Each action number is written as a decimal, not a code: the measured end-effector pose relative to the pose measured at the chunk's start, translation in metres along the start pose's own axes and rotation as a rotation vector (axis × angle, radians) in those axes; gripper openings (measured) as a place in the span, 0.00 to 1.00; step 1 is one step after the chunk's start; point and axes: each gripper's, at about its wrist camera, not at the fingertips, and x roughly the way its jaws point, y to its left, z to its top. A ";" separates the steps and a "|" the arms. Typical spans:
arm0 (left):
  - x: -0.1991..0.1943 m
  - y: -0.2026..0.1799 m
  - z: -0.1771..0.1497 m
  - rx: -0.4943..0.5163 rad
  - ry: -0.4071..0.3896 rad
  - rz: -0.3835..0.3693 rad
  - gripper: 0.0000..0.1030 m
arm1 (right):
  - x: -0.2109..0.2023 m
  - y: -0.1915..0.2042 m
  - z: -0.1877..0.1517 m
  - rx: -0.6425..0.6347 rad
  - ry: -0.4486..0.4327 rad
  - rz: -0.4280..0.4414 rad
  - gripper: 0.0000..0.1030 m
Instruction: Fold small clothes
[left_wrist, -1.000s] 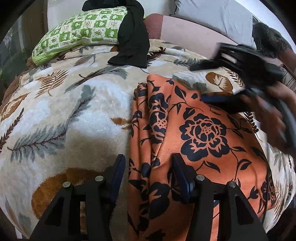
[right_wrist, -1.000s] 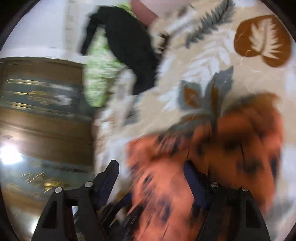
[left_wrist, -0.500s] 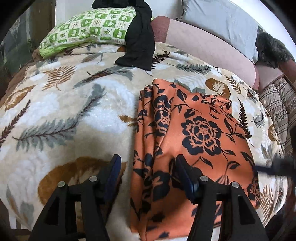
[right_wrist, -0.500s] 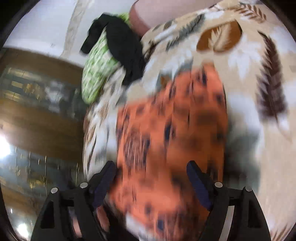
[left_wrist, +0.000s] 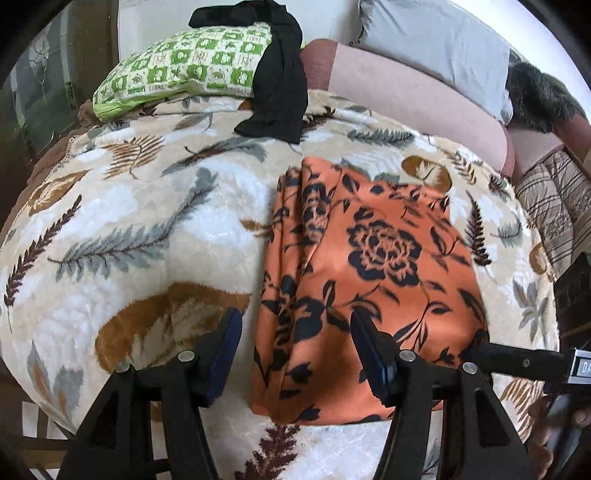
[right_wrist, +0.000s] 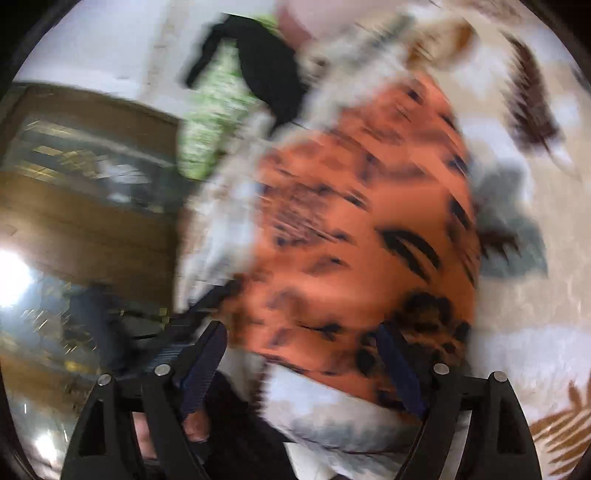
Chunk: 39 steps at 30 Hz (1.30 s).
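Floral cloth (left_wrist: 369, 280) on blanket (left_wrist: 147, 229); pillow (left_wrist: 184, 66) behind, dark garment (left_wrist: 280, 85) over it

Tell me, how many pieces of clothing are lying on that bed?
2. An orange floral garment lies folded on the leaf-print blanket, near the open grippers. A black garment drapes over the green checked pillow at the far end. More may be hidden.

I am in a home bedroom: ahead of my jaws lies a bed with a leaf-print blanket (left_wrist: 147, 236), a green pillow (left_wrist: 184, 66), a grey pillow (left_wrist: 436, 40) beyond it.
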 end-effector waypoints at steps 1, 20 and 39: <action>0.001 0.001 -0.002 -0.003 0.008 -0.001 0.60 | 0.000 -0.001 -0.001 -0.001 -0.014 0.001 0.83; 0.013 0.029 0.008 -0.082 0.048 -0.162 0.60 | -0.015 0.015 0.030 -0.032 -0.084 -0.020 0.87; 0.019 0.006 0.053 -0.011 0.021 -0.181 0.52 | -0.004 -0.002 0.039 -0.040 -0.066 0.041 0.87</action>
